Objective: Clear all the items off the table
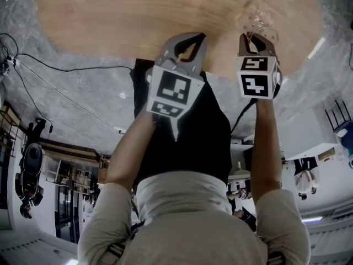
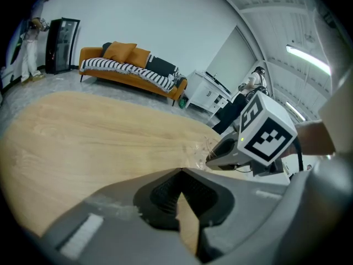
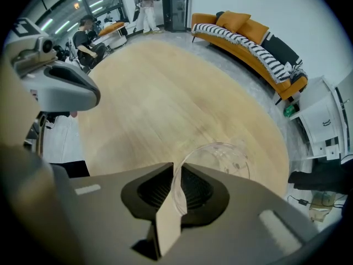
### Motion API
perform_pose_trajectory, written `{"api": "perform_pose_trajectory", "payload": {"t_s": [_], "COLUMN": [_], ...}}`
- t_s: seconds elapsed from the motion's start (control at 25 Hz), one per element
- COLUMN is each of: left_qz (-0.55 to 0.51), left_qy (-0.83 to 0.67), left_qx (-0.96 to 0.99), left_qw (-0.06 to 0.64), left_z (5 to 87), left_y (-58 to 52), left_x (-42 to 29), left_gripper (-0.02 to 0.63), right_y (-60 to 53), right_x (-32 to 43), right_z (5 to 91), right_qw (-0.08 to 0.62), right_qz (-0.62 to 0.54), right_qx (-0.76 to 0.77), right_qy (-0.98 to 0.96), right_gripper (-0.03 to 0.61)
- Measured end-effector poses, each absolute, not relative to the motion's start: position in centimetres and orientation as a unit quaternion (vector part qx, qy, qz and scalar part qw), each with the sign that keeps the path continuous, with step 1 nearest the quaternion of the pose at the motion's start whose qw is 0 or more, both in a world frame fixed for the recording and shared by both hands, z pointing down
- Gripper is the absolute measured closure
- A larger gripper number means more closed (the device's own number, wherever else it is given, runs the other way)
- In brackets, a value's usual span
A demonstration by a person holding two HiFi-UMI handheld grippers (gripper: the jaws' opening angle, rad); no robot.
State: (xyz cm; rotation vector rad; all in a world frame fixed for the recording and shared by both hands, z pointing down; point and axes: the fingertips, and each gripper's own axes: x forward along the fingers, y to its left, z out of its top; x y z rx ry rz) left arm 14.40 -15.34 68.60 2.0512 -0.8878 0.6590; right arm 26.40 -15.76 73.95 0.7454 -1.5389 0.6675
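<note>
A clear plastic cup [image 3: 223, 158] stands near the edge of the oval wooden table [image 3: 165, 87]. My right gripper [image 3: 175, 169] is shut on its rim, one jaw inside the cup and one outside. The head view has the cup [image 1: 259, 22] just beyond my right gripper [image 1: 257, 36], at the near edge of the table [image 1: 138, 15]. My left gripper [image 1: 194, 36] hovers over that same edge to the left of it, shut with nothing between its jaws. From the left gripper view the cup [image 2: 201, 151] shows faintly at the right gripper's tips, past my left gripper [image 2: 181, 170].
An orange sofa [image 3: 248, 35] with a striped blanket stands beyond the table, white cabinets [image 3: 325, 120] to its right. A black cabinet [image 3: 177, 3] and people [image 3: 88, 37] are at the far side. Black cables [image 1: 55, 65] run across the grey floor.
</note>
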Motion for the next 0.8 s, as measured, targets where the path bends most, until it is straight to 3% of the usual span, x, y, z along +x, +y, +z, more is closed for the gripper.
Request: {"api": "perform_pose_trajectory", "payload": {"t_s": [0.8], "left_qz": [0.248], "left_qy": [-0.368], "left_qx": [0.793], "left_qw": [0.417], "left_z": [69.2], "left_y": [-15.2], "left_x": [13.8], "left_gripper": [0.592], "right_y": [-15.5], "right_x": [26.9], "right_z": [75.5], "right_qw": [0.655], "right_qz": [0.277], "right_qx": [0.297], "right_qy": [-0.637], "right_gripper": [0.522]}}
